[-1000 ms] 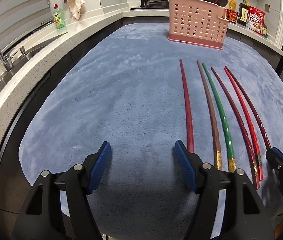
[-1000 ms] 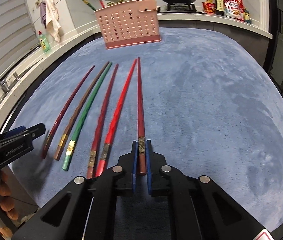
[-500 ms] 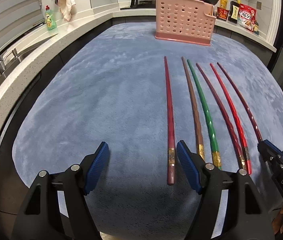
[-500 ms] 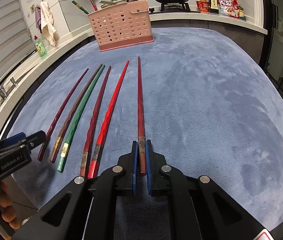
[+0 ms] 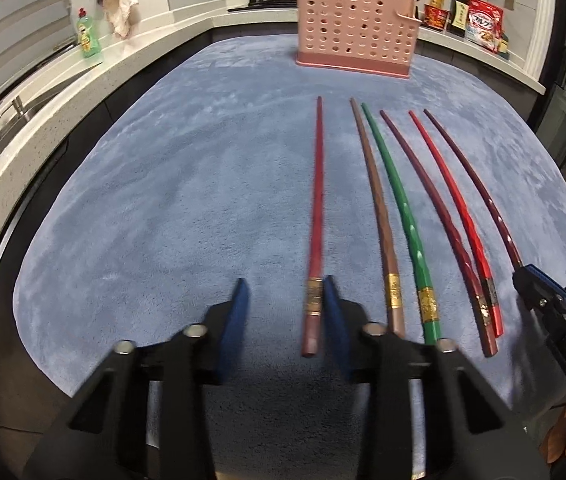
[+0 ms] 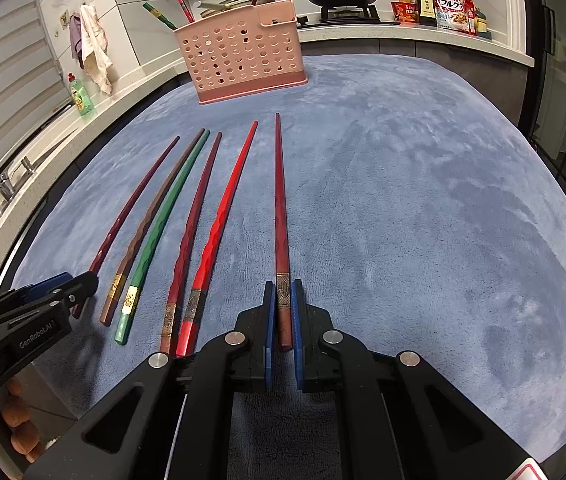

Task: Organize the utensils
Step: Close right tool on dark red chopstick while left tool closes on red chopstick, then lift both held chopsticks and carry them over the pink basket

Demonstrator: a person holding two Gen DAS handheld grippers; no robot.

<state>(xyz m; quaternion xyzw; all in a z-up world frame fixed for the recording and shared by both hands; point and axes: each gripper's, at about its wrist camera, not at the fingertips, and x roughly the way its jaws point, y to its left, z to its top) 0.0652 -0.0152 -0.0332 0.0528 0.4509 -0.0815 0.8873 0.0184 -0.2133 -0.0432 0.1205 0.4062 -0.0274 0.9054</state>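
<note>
Blue-padded, your right gripper [image 6: 283,308] has its fingers clamped on the dark red chopstick [image 6: 281,216]; your left gripper [image 5: 283,312] fingers stand apart around the maroon chopstick [image 5: 315,208].

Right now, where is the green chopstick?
The green chopstick lies on the blue mat, third from the left in the row in the right wrist view, tight beside the brown chopstick, pointing toward the pink basket.
</note>
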